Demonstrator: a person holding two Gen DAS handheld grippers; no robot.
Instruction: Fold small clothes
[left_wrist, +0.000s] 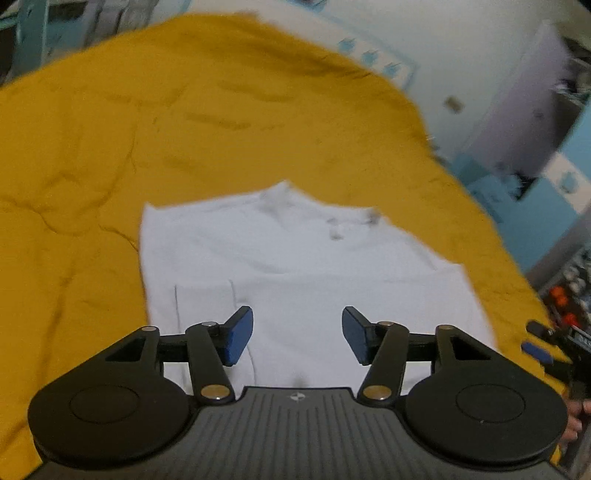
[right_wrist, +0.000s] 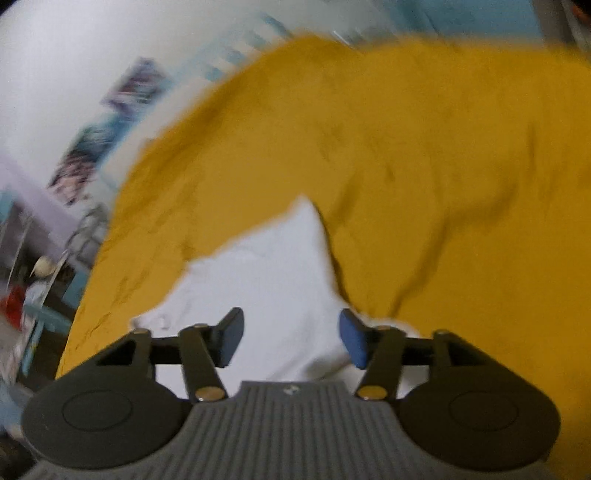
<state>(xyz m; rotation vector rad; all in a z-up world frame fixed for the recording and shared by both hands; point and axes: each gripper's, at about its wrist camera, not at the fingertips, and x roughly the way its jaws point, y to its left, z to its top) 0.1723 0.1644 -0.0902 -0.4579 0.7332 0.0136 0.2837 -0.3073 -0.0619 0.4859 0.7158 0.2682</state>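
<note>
Right now I have both grippers released and empty above the white garment (left_wrist: 295, 266): the left gripper (left_wrist: 297, 334) stands with its jaws wide apart, nothing between the blue pads (left_wrist: 238, 336), and the right gripper (right_wrist: 291, 336) is likewise spread over a loose corner of cloth without pinching it. I judge a fold is just laid, since the garment lies flat as a neat rectangle, neckline at its far edge. It rests on a rumpled mustard-yellow sheet (left_wrist: 110, 147). Beyond the sheet, blurred pale walls with blue patches and cluttered shelving (right_wrist: 33, 280) show.
</note>
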